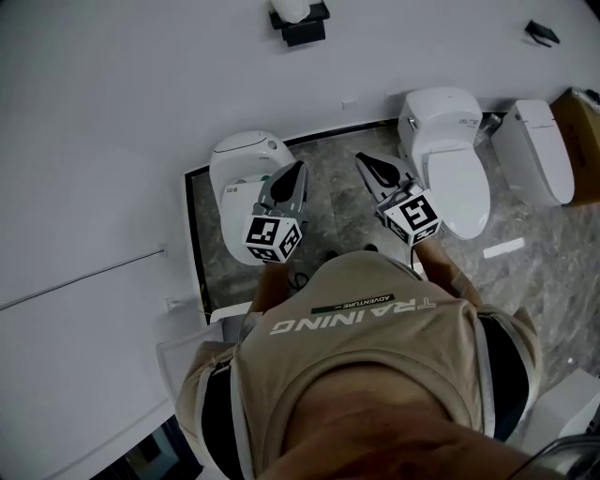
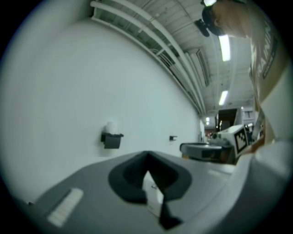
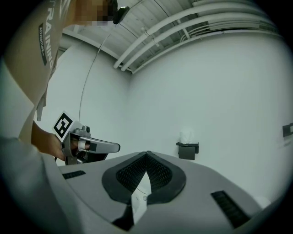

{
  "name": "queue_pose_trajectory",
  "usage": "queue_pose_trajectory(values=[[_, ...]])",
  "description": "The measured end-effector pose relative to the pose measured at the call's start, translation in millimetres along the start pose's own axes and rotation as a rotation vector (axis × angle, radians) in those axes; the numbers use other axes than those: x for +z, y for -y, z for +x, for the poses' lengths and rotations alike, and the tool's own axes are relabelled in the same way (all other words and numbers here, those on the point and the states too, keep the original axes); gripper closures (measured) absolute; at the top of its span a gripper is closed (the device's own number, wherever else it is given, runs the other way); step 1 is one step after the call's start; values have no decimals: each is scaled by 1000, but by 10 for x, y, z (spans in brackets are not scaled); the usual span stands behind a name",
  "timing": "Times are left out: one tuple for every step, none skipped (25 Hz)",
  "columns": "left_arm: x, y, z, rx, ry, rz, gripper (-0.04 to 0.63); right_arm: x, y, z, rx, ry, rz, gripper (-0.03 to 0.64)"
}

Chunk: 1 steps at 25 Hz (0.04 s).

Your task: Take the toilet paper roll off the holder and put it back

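White toilet paper roll [image 1: 291, 7] on a black holder [image 1: 306, 30]
The roll sits on top of the box-shaped holder, which is fixed to the white wall [image 1: 141, 94].

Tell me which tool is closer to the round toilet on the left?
Left. The left tool hangs over the round toilet; the right tool is off to its right, over the stone floor.

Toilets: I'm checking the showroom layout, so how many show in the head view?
3: the left toilet beside the wall, the middle toilet, and the right toilet near the picture's edge. Others may be out of frame.
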<state>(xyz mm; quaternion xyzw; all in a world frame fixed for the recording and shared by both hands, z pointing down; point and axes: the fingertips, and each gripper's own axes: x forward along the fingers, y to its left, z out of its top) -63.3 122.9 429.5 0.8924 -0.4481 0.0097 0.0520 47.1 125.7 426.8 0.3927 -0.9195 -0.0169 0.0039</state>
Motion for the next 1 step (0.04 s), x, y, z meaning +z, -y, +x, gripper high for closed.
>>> queue_pose_trajectory(values=[[-8,-4,-7,-3,-2,-2,595,12,-27,10,4,0,-8,603]])
